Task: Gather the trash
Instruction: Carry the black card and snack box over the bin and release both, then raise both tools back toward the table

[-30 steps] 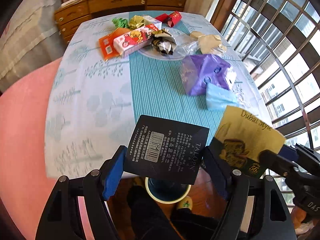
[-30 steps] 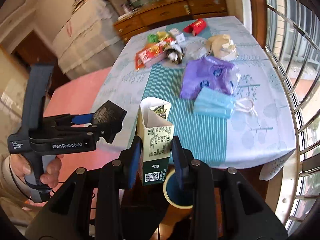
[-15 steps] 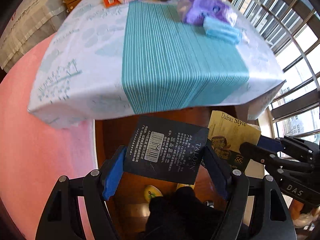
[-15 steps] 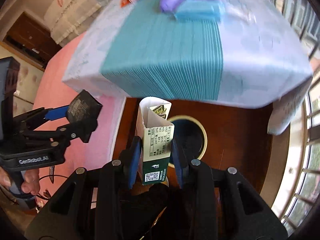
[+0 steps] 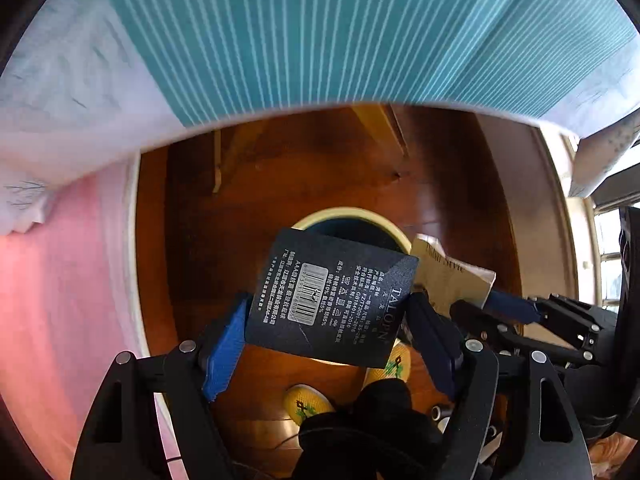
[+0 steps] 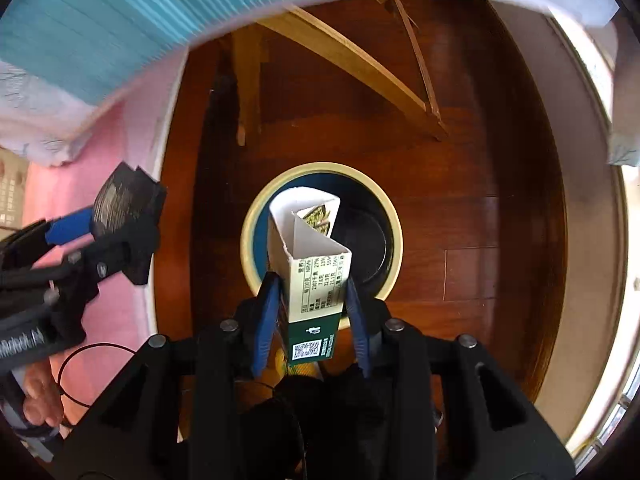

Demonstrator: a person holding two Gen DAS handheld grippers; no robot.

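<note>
Trash is held in both grippers above a round bin (image 6: 322,232) with a cream rim and dark blue interior, which stands on the wooden floor (image 6: 480,160) just below the table edge. In the left gripper (image 5: 328,320) a flat black carton (image 5: 332,292) with a barcode label is clamped across its width between the blue pads (image 5: 224,344); the jaws are closed onto it with no slack seen. In the right gripper (image 6: 312,308) a torn cream-and-green carton (image 6: 312,264), open at its top end, is clamped near its lower, green-printed part. In the right wrist view this carton lies directly over the bin mouth; the black carton is seen near the rim in the left wrist view, partly overlapping it.

Both items are judged to be light, empty cardboard: stiff enough along the folds, yet easily crushed if squeezed on the open faces. A hold across the narrow sides near a closed end is judged soundest. The printed surfaces look smooth, so slipping is possible under a light grip. The torn carton's open end is judged the weakest part.

The floor is dark polished board, hard and level. A blue-striped tablecloth (image 5: 320,32) overhangs above, and wooden chair or table legs (image 6: 344,56) stand beyond the bin. A pink covering (image 5: 60,300) borders the floor to the left. The operator's slippers (image 5: 306,400) are visible beside the bin. A barred window is glimpsed at the right.
</note>
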